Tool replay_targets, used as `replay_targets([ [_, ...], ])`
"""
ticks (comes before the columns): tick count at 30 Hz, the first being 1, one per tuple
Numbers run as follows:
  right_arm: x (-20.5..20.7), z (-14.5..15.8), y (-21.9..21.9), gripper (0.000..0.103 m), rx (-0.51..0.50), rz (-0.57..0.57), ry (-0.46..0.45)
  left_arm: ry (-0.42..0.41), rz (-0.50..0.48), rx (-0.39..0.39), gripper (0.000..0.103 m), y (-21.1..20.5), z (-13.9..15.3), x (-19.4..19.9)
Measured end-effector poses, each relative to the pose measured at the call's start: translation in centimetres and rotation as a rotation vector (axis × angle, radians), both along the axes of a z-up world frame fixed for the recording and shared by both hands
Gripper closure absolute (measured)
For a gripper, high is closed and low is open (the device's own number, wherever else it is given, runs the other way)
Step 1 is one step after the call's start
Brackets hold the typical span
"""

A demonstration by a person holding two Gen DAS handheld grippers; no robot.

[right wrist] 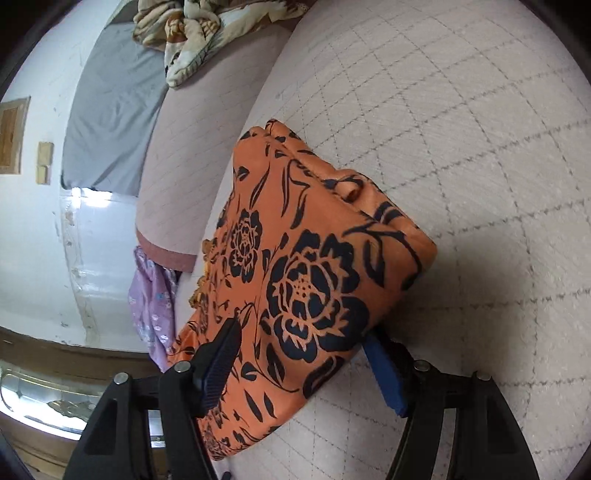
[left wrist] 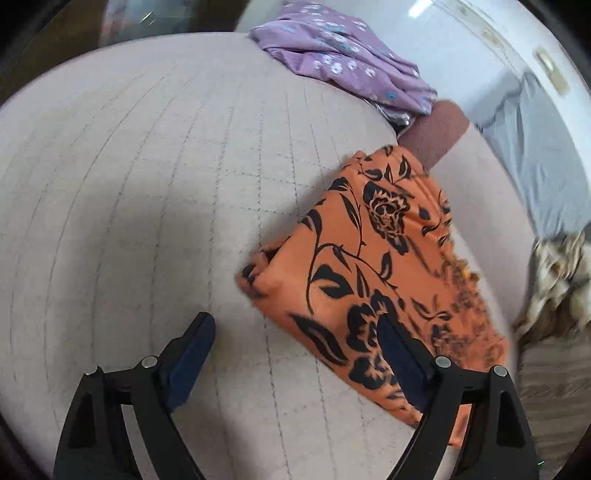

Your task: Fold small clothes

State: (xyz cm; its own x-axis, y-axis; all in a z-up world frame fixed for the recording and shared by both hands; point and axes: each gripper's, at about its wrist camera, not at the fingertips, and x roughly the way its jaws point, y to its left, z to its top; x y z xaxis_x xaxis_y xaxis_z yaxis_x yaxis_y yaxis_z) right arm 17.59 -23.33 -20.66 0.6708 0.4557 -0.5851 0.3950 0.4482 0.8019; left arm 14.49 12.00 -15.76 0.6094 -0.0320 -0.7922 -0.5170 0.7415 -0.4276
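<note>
Left gripper: spread wide, nothing pinched; one pad over the near edge of the orange garment, contact unclear.
Right gripper: spread, straddling the garment's near end; pads not visibly pressing (far pad half hidden behind cloth).
Orange garment: one, folded, black flower print, flat on the quilted surface.
Purple floral cloth: one, crumpled beyond the orange garment.
Patterned blanket: one, bunched beyond it, cut off at the frame edge.
</note>
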Motion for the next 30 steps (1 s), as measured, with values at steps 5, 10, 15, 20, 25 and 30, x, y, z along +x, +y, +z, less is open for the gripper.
replay_targets([
  [5, 2.4, 0.4, -0.1, 0.062, -0.052, 0.015, -0.009, 0.060, -0.013, 0.023, 0.080, 0.7, 0.0, 3.5],
  [10, 4.9, 0.4, 0.3, 0.091, -0.121, 0.099, 0.024, 0.026, -0.103, 0.033, 0.087, 1.2, 2.9, 4.7],
  [15, 3.9, 7.4, 0.1, 0.094, -0.164, 0.116, -0.134, -0.114, -0.134, 0.068, 0.089, 0.1, 8.9, 2.4],
  [20, 0.6, 12.3, 0.0, 0.095, -0.209, 0.139, -0.220, -0.196, -0.164, 0.091, 0.089, -0.8, 12.3, -3.1],
  [25, -4.6, 5.9, -0.4, 0.078, -0.204, 0.268, -0.037, 0.090, -0.142, 0.120, 0.065, 1.3, 2.6, -6.8],
  [30, -11.3, 1.5, -4.5, 0.070, -0.164, 0.166, 0.020, 0.052, -0.120, 0.192, 0.060, 3.4, 3.3, -10.0],
])
